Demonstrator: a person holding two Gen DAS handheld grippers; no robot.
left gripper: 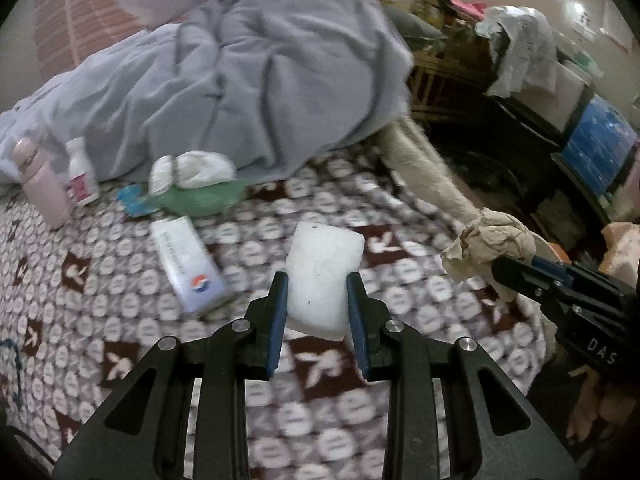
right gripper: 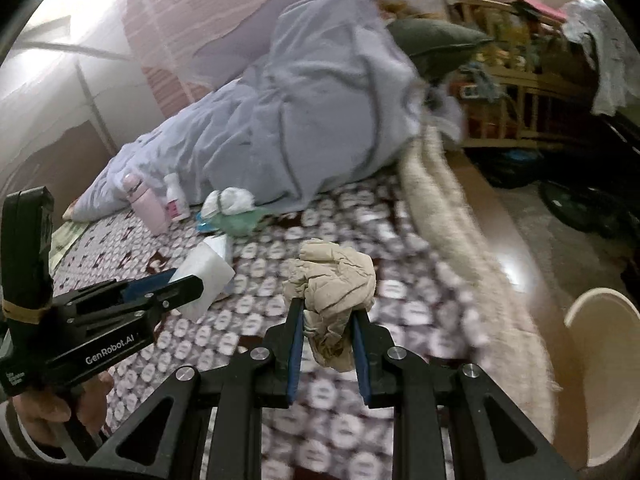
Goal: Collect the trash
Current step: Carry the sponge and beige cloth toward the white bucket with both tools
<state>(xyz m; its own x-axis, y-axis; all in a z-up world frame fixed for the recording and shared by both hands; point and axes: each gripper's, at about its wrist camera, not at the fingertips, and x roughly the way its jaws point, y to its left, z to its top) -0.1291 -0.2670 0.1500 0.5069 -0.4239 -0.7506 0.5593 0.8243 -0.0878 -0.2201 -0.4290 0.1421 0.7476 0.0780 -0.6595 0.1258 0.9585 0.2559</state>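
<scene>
At the far left of the patterned bedspread point(left gripper: 120, 320) a pink bottle point(left gripper: 40, 184) and a small white pill bottle point(left gripper: 82, 176) stand upright against the rumpled grey duvet point(left gripper: 248, 92), apparently kept things rather than rubbish. Beside them lies a loose heap of likely trash: a blue wrapper point(left gripper: 132, 200), a green plastic bag point(left gripper: 200, 198) and a white wad point(left gripper: 192, 170) on top, with a white carton point(left gripper: 188, 264) lying flat just nearer. In the middle, the left gripper point(left gripper: 318, 300) is clamped on a white foam block point(left gripper: 324, 276), pads pressing its two sides so it rides clear above the bed. To the right, the right gripper point(right gripper: 328, 340) is pinched tight on a crumpled ball of brown paper point(right gripper: 332, 292), also lifted off the cover. Both loads seem carried at once to save a trip. At the far right, past the bed's fringed beige edge point(right gripper: 460, 248), a cream bin point(right gripper: 600, 380) stands on the floor, open mouth up, the probable place for both pieces.
</scene>
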